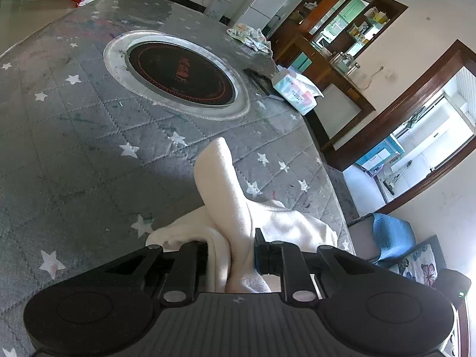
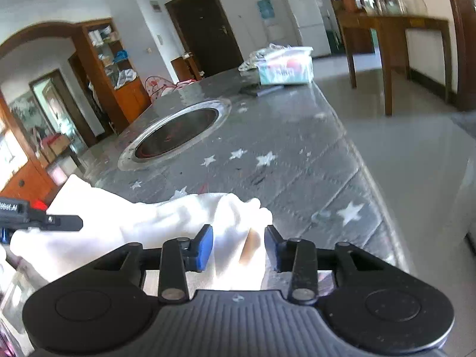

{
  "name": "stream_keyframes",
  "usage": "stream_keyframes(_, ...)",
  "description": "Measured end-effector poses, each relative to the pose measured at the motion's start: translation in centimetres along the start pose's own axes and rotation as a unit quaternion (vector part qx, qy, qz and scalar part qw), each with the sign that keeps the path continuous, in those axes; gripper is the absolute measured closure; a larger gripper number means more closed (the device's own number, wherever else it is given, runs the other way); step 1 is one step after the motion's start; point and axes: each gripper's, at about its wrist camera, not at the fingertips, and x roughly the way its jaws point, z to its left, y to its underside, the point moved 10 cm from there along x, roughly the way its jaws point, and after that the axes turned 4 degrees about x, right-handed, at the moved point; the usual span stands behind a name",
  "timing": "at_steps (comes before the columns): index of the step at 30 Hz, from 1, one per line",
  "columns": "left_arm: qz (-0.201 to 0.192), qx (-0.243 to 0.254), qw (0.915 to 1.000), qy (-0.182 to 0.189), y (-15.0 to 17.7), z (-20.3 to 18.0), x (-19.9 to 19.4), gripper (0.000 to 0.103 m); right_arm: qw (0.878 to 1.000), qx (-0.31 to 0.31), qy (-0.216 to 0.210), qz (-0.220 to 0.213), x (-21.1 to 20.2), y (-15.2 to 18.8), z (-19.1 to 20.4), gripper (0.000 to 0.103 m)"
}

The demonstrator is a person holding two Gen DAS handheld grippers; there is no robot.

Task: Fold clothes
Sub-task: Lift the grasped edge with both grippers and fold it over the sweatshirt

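A cream garment point(image 1: 226, 184) lies bunched near the right edge of a table under a grey star-print quilted cover point(image 1: 74, 148). My left gripper point(image 1: 230, 253) is shut on a thick fold of it, and one flap stands up in front of the fingers. In the right wrist view the same garment point(image 2: 148, 223) spreads leftward. My right gripper point(image 2: 239, 247) is closed on another bunch of it, which fills the gap between the blue pads point(image 2: 205, 247). One black finger of the left gripper point(image 2: 64, 223) pokes in from the left over the cloth.
A round built-in hotplate point(image 1: 178, 74) sits mid-table. A tissue pack point(image 1: 294, 89), a flat black item point(image 1: 261, 81) and a crumpled printed cloth point(image 1: 250, 35) lie at the far side. The table edge point(image 2: 366, 178) drops to the floor; a blue-cushioned seat point(image 1: 389, 235) stands beside it.
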Motion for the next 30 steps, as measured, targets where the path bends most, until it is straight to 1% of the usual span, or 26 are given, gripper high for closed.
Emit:
stream_keyframes(2, 0.001, 0.001, 1.0, -0.001, 0.0, 0.1, 0.1, 0.084, 1.0, 0.017, -0.005, -0.001, 0.8, 0.4, -0.2, 0.054)
stream_keyframes(4, 0.003, 0.0, 1.0, -0.003, 0.1, 0.3, 0.2, 0.084, 1.0, 0.027, -0.005, -0.008, 1.3, 0.6, -0.5, 0.053)
stream_keyframes(6, 0.005, -0.001, 1.0, -0.006, 0.2, 0.6, 0.4, 0.084, 0.999, 0.028, -0.013, -0.009, 1.3, 0.5, -0.2, 0.056)
stream_keyframes(7, 0.006, -0.001, 1.0, -0.007, 0.2, 0.6, 0.5, 0.084, 0.999, 0.029, -0.017, -0.01, 1.3, 0.4, 0.0, 0.07)
stream_keyframes(9, 0.007, -0.002, 0.9999, -0.008, 0.3, 0.7, 0.6, 0.084, 0.999, 0.03, -0.025, -0.011, 1.2, 0.3, 0.3, 0.083)
stream_keyframes(10, 0.006, -0.001, 0.9999, -0.008, 0.2, 0.6, 0.6, 0.084, 0.999, 0.03, -0.029, -0.011, 1.2, 0.3, 0.5, 0.086)
stream_keyframes(13, 0.006, 0.006, 0.9999, -0.007, 0.1, 0.1, 0.6, 0.084, 0.999, 0.03, -0.039, -0.015, 1.0, 0.0, 1.0, 0.089)
stream_keyframes(21, 0.012, 0.036, 0.9993, 0.003, 0.2, -2.9, 1.5, 0.084, 0.997, -0.017, -0.014, -0.071, -3.2, -4.3, 1.7, 0.089)
stream_keyframes(26, 0.011, 0.053, 0.9985, 0.011, -0.4, -5.1, 2.3, 0.084, 0.995, -0.034, 0.002, -0.094, -4.9, -6.4, 1.5, 0.09)
stream_keyframes(30, 0.005, 0.067, 0.9976, 0.014, -1.1, -6.6, 2.5, 0.084, 0.994, -0.041, 0.016, -0.104, -5.5, -7.5, 1.1, 0.09)
